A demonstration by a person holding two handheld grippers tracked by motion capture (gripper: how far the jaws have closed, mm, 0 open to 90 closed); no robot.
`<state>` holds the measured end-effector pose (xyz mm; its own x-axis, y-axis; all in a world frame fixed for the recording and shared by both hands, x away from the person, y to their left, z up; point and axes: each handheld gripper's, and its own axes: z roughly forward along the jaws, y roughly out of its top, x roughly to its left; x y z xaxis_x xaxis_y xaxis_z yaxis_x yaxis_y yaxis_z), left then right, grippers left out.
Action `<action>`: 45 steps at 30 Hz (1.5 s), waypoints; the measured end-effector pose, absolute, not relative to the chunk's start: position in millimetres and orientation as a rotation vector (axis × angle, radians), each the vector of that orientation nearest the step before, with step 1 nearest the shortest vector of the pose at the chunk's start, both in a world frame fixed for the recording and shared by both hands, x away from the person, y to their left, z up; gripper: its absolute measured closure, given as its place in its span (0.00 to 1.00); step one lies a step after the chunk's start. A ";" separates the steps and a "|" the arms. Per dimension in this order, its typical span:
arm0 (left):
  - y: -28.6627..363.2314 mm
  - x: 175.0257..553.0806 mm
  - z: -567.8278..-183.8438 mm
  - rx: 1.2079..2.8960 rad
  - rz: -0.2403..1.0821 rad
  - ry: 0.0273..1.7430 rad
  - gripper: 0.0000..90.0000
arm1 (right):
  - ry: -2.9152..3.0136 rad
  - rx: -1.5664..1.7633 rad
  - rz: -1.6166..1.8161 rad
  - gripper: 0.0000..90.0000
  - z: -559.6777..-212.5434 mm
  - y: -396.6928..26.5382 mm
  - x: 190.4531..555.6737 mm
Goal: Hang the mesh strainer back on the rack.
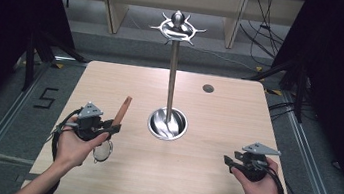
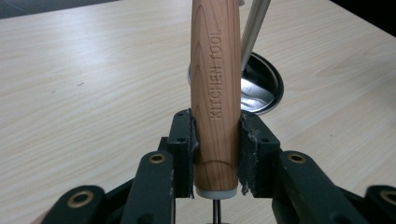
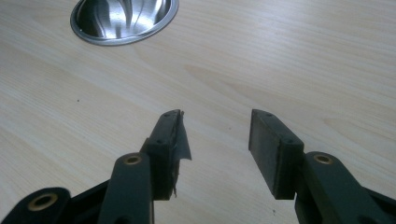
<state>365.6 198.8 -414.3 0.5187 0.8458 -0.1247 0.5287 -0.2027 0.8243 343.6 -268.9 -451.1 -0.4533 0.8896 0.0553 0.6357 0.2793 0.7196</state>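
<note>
Two claws: left claw (image 2: 216, 154) clamped on wooden handle (image 2: 215, 93), strainer head (image 1: 101, 152) half hidden beneath hand; right claw (image 3: 215, 140) agape.

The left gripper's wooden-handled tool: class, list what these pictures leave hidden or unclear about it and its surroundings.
- Working end of the wooden-handled tool: in the left gripper view the bottom edge cuts it off; in the high view the left gripper and hand cover most of it, leaving a small, unclear round metal rim.
- Handle top: cut off by the top edge in the left gripper view.
- Stand hooks: too small in the high view to count.
</note>
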 end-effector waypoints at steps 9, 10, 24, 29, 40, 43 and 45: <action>191.8 360.3 -398.5 1.831 0.472 1.085 0.75 | 2.191 1.403 0.986 0.61 -451.5 -267.9 343.2; 191.0 359.8 -396.6 1.825 0.471 1.080 0.75 | 2.193 1.396 0.985 0.61 -451.5 -268.4 343.7; 178.1 352.4 -367.9 1.770 0.498 1.010 0.75 | 2.184 1.404 1.002 0.61 -451.1 -265.9 345.7; 176.3 351.0 -356.5 1.774 0.517 0.968 0.75 | 2.191 1.363 0.984 0.61 -451.9 -267.1 346.0; 170.0 351.3 -339.8 1.732 0.537 0.934 0.75 | 2.195 1.327 0.963 0.61 -449.7 -268.9 346.2; 168.7 351.5 -335.4 1.723 0.544 0.924 0.75 | 2.187 1.368 0.990 0.61 -450.0 -267.3 345.8; 167.2 351.5 -332.6 1.720 0.549 0.916 0.75 | 2.189 1.385 0.987 0.61 -449.7 -266.7 345.1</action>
<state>351.5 167.2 -332.6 0.5999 0.7966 -0.0749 0.3086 -0.1441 0.9402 345.1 -266.7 -449.7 -0.4498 0.8912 0.0586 0.6338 0.2723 0.7240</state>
